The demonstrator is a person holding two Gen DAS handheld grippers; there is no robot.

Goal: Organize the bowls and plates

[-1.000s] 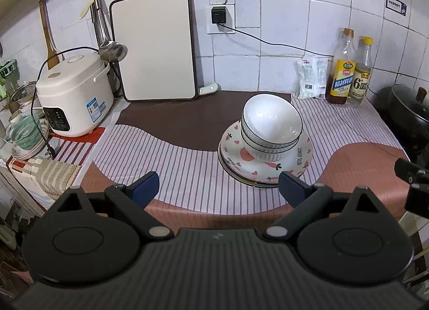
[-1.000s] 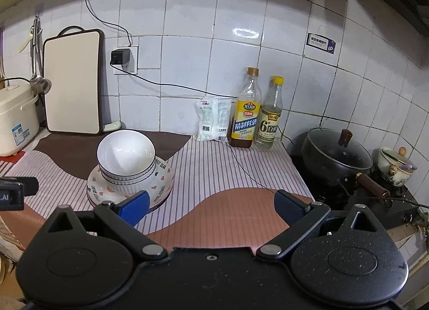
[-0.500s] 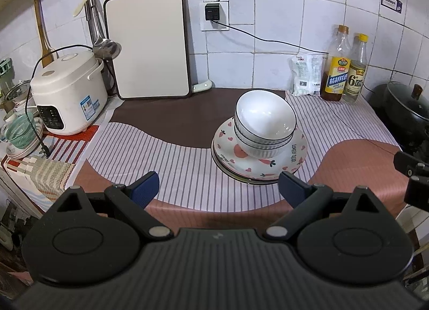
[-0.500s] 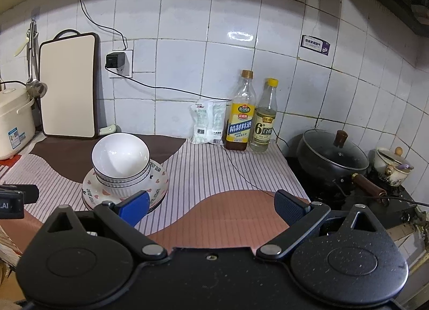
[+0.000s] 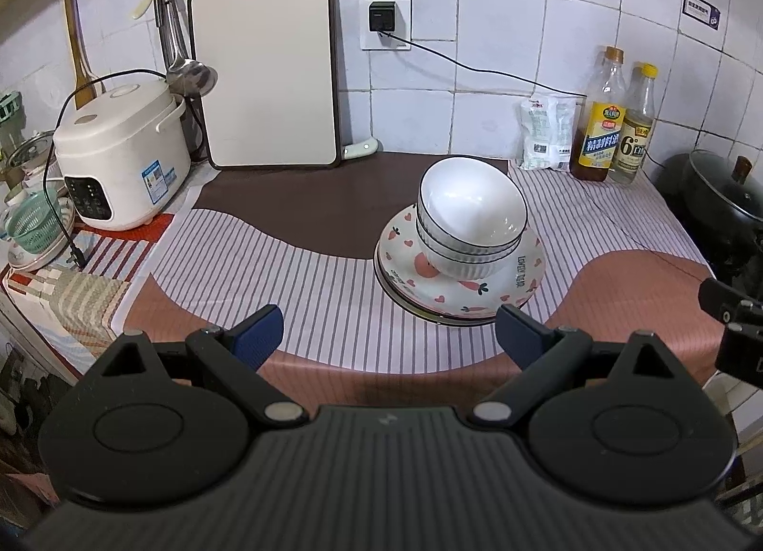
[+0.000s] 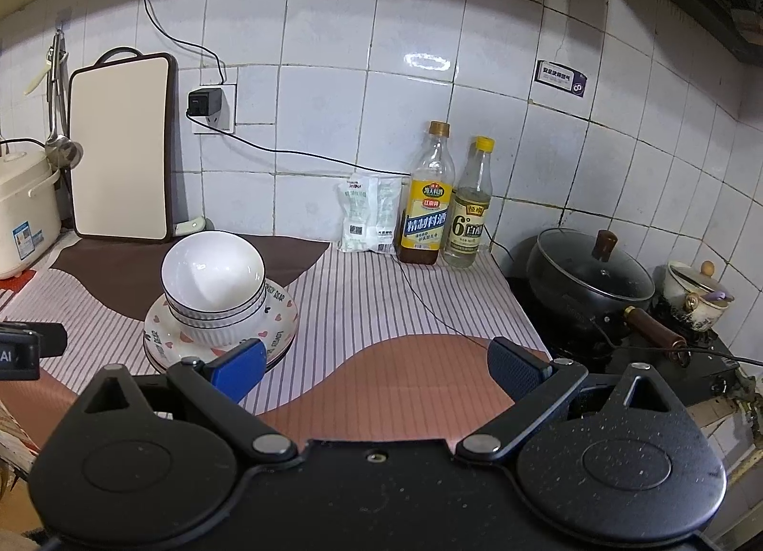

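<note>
A stack of white bowls (image 5: 469,217) with dark rims sits on a stack of patterned plates (image 5: 515,286) in the middle of the counter. It also shows at the left of the right wrist view, bowls (image 6: 214,289) on plates (image 6: 279,327). My left gripper (image 5: 388,334) is open and empty, held back at the counter's front edge, below and left of the stack. My right gripper (image 6: 376,362) is open and empty, right of the stack, over the front of the counter.
A rice cooker (image 5: 119,155) and a cutting board (image 5: 267,69) stand at the back left. Two bottles (image 5: 615,122) and a white packet (image 5: 546,131) stand against the back wall. A lidded black pot (image 6: 589,281) sits on the stove at right. A cable (image 6: 429,308) runs across the cloth.
Both grippers have drawn back and shifted slightly, so the stack sits a little farther off in both views. The bowls and plates have not moved.
</note>
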